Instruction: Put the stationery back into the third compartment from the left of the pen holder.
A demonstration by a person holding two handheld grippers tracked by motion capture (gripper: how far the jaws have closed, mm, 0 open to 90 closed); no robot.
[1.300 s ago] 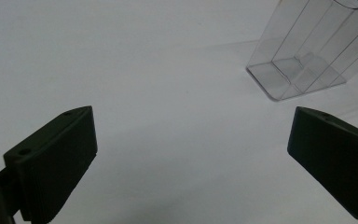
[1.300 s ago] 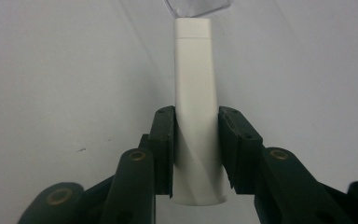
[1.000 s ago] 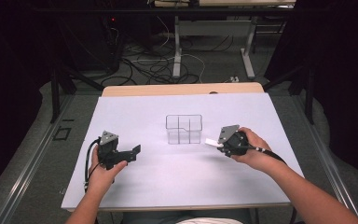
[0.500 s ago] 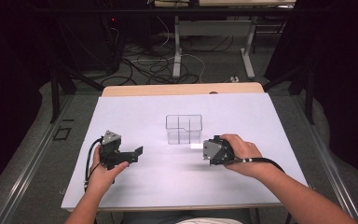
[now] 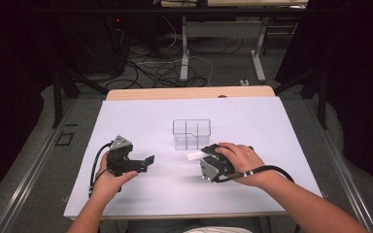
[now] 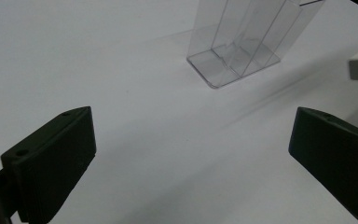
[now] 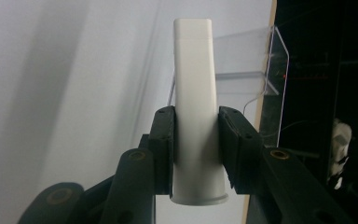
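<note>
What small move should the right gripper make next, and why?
Probably lift the white tube up and forward over the clear divided box. The right gripper is shut on the tube just short of the box, whose compartments look empty; the left gripper is open.
</note>
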